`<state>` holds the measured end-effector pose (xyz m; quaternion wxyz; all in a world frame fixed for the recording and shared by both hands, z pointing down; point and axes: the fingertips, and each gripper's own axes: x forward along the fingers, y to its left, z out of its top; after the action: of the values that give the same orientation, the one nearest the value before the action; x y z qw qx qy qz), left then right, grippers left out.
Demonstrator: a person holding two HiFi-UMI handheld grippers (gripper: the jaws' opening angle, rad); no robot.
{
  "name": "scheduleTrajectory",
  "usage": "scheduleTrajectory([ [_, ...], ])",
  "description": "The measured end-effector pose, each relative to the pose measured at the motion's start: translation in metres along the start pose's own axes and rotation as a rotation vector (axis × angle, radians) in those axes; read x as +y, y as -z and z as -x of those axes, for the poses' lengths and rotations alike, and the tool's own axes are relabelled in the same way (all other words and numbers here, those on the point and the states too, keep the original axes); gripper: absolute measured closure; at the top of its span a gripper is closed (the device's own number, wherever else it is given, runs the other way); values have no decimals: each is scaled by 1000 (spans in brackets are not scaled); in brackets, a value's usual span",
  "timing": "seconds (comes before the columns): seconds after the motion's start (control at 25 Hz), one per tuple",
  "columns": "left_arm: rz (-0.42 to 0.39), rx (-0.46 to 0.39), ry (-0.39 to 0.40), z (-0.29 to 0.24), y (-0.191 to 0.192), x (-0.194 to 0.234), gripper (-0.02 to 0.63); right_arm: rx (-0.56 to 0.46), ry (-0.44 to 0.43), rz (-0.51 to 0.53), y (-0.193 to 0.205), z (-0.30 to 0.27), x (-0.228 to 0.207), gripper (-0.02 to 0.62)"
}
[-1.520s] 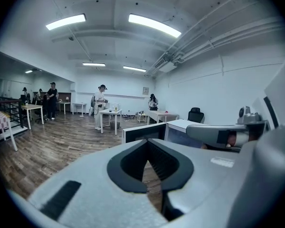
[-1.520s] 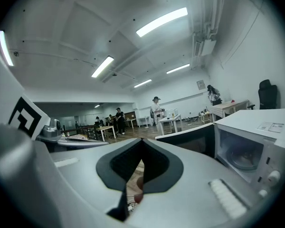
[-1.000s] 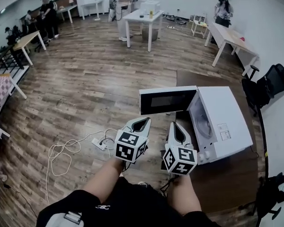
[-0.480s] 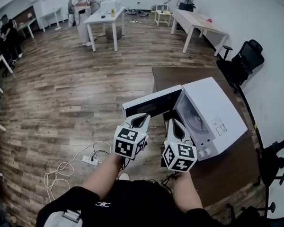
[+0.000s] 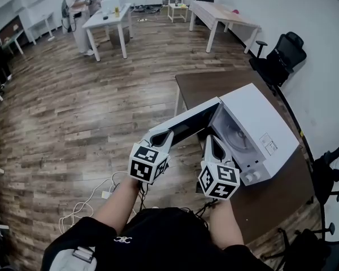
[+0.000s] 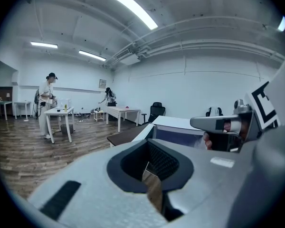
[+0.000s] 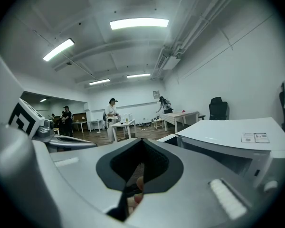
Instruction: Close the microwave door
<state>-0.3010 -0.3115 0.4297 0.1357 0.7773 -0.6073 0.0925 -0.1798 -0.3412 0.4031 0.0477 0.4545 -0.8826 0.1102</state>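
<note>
Bottom of the head view: two forearms are seen, each carrying a gripper with a marker cube. Left hand-held gripper (image 5: 163, 134): jaws are seen pressed together in its own view, nothing between them; its tip is pictured against the lower left end of the microwave door (image 5: 189, 123), contact not determinable. Right hand-held gripper (image 5: 211, 141): jaws likewise closed and empty, tip placed just below the door's hinge end, in front of the open cavity. The door is found swung open, slanting from frame centre down to the left, dark window facing the grippers. The white microwave (image 5: 260, 126) is located right of centre on a brown desk (image 5: 206, 83). A white cable (image 5: 87, 199) is noted on the wood floor at lower left. Further off, a black office chair (image 5: 279, 55) and a white table (image 5: 104, 18) are recorded along the top
</note>
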Motion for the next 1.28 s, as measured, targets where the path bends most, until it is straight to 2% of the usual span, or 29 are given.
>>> scheduleTrajectory([
  [0.08, -14, -15, 10, 5, 3, 10, 595, 5, 4, -5, 4, -4, 5, 594],
  [0.16, 7, -31, 36, 12, 6, 22, 595, 15, 6, -6, 8, -6, 11, 594],
  [0.28, 95, -39, 115, 21, 13, 42, 598, 33, 14, -5, 18, -5, 17, 594],
  [0.36, 109, -44, 186, 23, 15, 53, 588, 45, 21, -4, 24, -5, 18, 594],
  [0.48, 17, -22, 262, 25, 25, 67, 497, 60, 27, 3, 31, -1, 21, 594],
  [0.72, -218, 87, 308, 16, 65, 89, 468, 86, 64, 9, 46, 12, 19, 594],
  [0.84, -292, 146, 345, 9, 85, 91, 423, 97, 86, 7, 51, 19, 17, 594],
  [0.96, -341, 187, 356, 1, 101, 94, 405, 105, 107, 3, 56, 25, 16, 594],
  [1.08, -371, 219, 332, -8, 112, 102, 405, 111, 123, 1, 60, 31, 14, 594],
  [1.28, -332, 242, 324, -23, 121, 111, 419, 124, 139, 2, 65, 36, 12, 594],
])
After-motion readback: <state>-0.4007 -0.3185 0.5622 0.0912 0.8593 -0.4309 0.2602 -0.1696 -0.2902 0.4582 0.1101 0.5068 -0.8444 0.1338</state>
